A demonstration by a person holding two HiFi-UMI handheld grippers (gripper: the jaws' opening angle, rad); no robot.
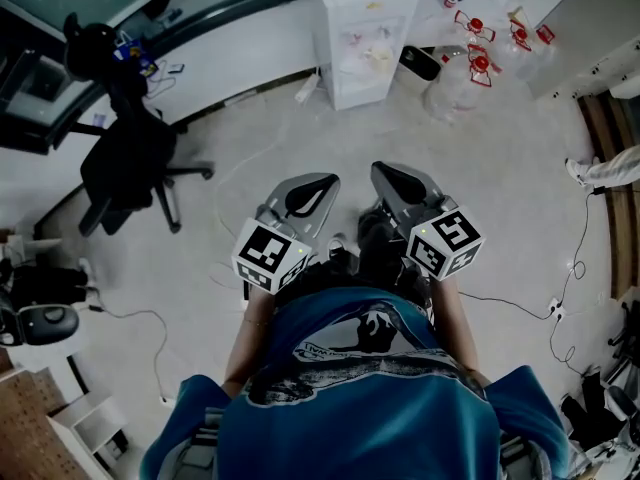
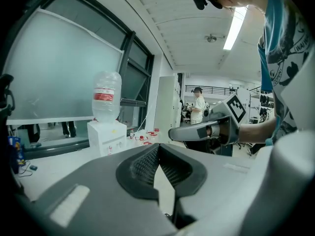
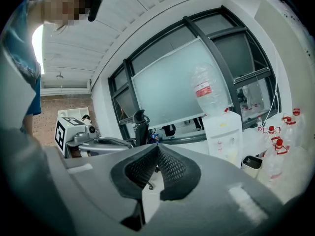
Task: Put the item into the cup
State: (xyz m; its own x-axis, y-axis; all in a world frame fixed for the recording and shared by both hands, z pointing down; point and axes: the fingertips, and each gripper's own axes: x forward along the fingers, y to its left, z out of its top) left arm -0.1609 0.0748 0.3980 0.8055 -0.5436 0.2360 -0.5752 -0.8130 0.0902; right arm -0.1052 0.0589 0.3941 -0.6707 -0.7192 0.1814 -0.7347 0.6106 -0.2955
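1. Nearest to us in the head view is the person's teal shirt [image 1: 360, 388]. Both forearms reach forward from under it.
2. The left gripper [image 1: 322, 184] and the right gripper [image 1: 385, 173] are held side by side, just apart, above the pale floor [image 1: 260, 128]. Each carries a cube with square markers at its near end.
3. In the left gripper view, the left gripper [image 2: 158, 146] has its jaws together, the tips touching and nothing between them. The right gripper [image 2: 173, 133] shows level beside it.
4. In the right gripper view, the right gripper [image 3: 157, 146] also has its jaws closed tip to tip on nothing.
5. None of our views shows the item or the cup, so we cannot tell where they are.
6. Farther out on the left, a black office chair [image 1: 130, 168] stands on the floor.
7. Beyond the grippers a white water dispenser [image 1: 360, 33] stands on the floor. It carries an upturned clear bottle [image 2: 107, 102] with a red label. We cannot tell how much water the bottle holds.
8. Just right of the dispenser lies a small black bin [image 1: 420, 61]. It is open at the top and its inside is too dark for us to read.
9. Past the bin, clear jugs [image 1: 475, 63] with red caps stand grouped on the floor. We cannot tell whether they hold anything.
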